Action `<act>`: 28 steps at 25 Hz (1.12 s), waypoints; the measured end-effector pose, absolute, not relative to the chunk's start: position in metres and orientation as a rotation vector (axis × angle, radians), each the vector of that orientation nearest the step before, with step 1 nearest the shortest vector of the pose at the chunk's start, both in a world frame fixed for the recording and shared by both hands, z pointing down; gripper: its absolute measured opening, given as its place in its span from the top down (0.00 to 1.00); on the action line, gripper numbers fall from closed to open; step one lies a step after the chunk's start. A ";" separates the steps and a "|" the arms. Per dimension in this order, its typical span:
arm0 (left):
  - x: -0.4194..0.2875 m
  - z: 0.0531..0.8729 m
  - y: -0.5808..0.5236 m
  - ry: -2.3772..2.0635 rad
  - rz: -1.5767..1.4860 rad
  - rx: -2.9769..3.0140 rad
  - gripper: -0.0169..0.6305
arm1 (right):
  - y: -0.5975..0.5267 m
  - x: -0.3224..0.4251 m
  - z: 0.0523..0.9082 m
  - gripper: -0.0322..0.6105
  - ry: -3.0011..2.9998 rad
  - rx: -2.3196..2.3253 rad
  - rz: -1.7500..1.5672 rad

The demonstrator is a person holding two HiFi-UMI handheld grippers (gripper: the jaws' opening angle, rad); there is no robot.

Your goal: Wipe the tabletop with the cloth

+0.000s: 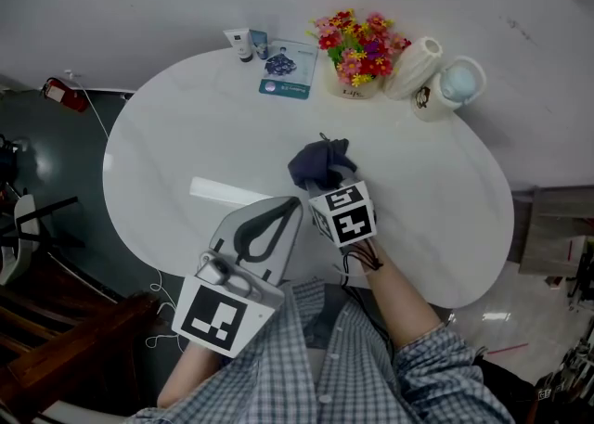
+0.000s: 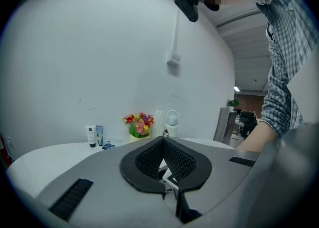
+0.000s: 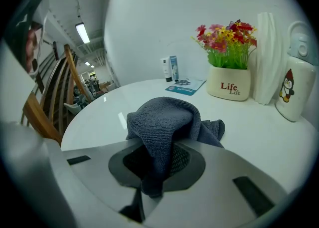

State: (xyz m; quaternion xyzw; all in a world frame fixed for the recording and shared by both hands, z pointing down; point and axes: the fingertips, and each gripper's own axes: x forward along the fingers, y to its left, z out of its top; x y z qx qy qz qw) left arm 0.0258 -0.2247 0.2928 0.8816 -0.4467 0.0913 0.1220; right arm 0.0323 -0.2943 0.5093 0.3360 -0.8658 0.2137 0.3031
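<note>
A dark blue cloth (image 1: 320,162) lies bunched near the middle of the white oval tabletop (image 1: 167,144). My right gripper (image 1: 327,183) is shut on its near edge; in the right gripper view the cloth (image 3: 167,119) drapes over and down between the jaws of the right gripper (image 3: 160,147). My left gripper (image 1: 294,202) hovers just left of the right one, over the table's front part, its jaws shut with nothing between them. In the left gripper view the left gripper (image 2: 163,141) points toward the far wall, held above the table.
Along the table's back edge stand a flower pot (image 1: 357,56), a white ribbed vase (image 1: 414,66), a white penguin bottle (image 1: 453,88), two small tubes (image 1: 244,44) and a blue packet (image 1: 289,70). A wooden chair (image 1: 65,357) is at the front left.
</note>
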 end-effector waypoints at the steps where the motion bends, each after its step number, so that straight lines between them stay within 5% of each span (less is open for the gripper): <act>1: 0.025 0.292 -0.223 -1.300 0.265 2.580 0.97 | -0.287 0.029 0.508 0.89 -2.305 0.883 0.573; 28: 0.061 0.274 -0.201 -0.971 0.231 2.832 0.97 | -0.216 0.151 0.339 0.89 -2.346 1.680 0.305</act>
